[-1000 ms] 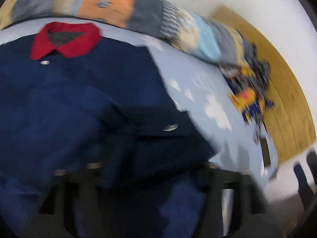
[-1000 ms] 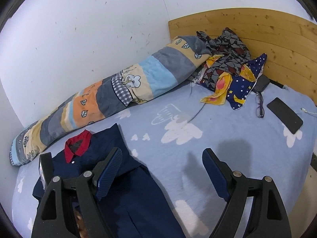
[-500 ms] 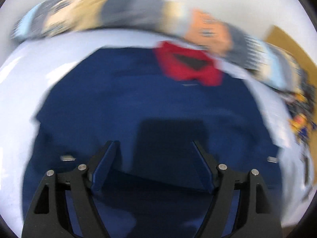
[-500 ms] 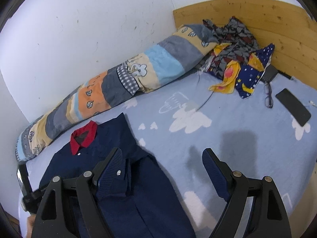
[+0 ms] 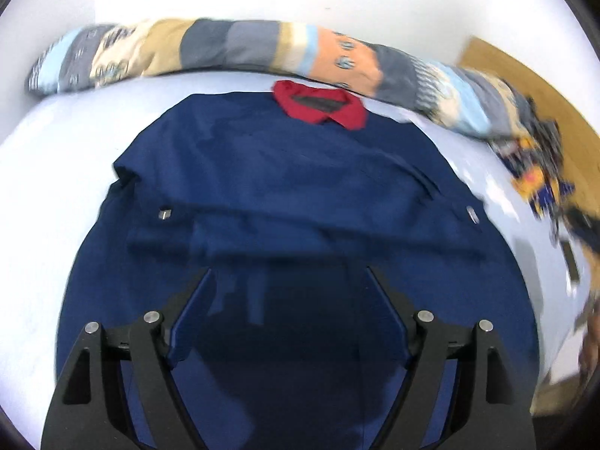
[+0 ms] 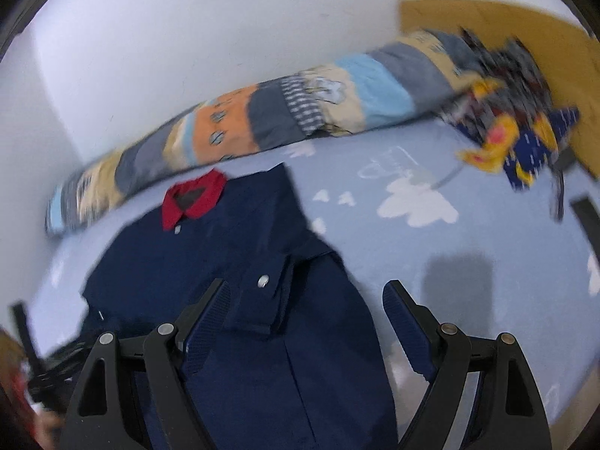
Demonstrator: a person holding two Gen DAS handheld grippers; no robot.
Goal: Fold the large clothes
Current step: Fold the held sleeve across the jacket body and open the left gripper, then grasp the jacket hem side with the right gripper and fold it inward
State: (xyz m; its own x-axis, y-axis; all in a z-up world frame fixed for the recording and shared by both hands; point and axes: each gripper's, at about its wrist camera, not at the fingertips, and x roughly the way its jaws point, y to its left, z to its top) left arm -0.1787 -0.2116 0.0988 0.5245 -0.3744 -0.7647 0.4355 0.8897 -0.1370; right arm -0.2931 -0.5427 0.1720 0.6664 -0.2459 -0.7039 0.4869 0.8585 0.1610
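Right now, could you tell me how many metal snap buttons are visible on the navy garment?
2 in the left wrist view: one snap on the navy garment at its left side, another snap at its right. More may be hidden in folds.

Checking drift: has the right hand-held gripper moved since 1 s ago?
Yes. The right hand-held gripper swung left: the headboard slid toward frame's right edge, the navy jacket now fills the centre.
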